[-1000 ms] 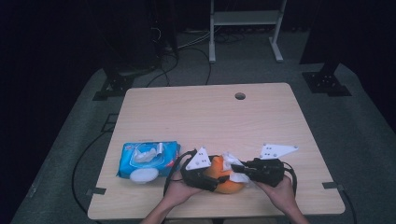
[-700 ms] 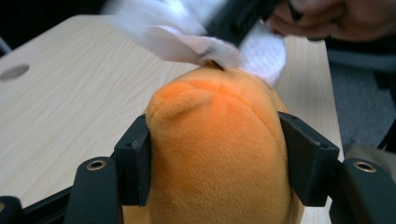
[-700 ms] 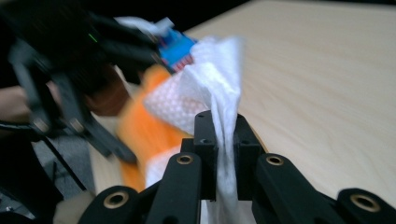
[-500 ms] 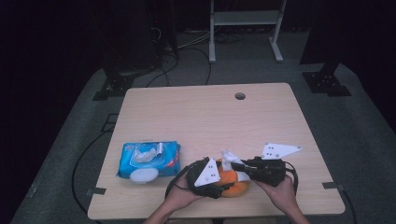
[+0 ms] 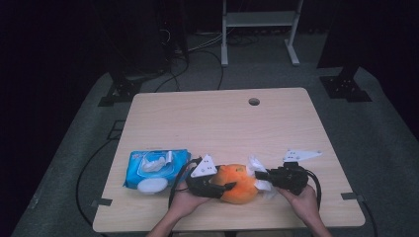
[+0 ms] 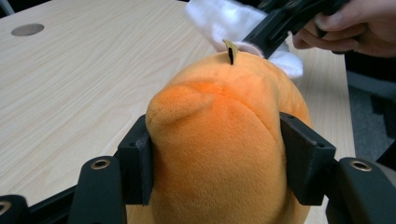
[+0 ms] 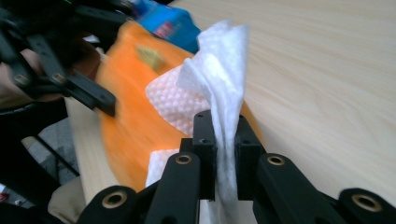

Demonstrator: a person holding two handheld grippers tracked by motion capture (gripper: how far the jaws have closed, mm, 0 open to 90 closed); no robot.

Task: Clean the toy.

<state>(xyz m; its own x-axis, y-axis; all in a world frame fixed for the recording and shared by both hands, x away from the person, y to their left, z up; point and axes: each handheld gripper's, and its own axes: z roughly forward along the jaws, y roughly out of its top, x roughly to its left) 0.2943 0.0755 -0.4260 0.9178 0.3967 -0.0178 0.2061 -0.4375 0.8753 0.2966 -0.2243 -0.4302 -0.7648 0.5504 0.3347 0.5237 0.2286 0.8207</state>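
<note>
**Wiping the orange plush toy, held steady at the table's near edge**

The left gripper (image 5: 225,186) has just been closing its jaws and now clamps the orange plush toy (image 6: 224,140) on both flanks. The right gripper (image 7: 223,135) is clenched on a white wipe (image 7: 219,74), laid against the toy's far end at 3 o'clock. The toy rests on the table (image 5: 222,123) near its 6 o'clock edge. At 9 o'clock lies a blue wipes pack (image 5: 155,168). Judged step: wiping. Next, likely drag the wipe across the plush while the left grip holds firm.
</note>
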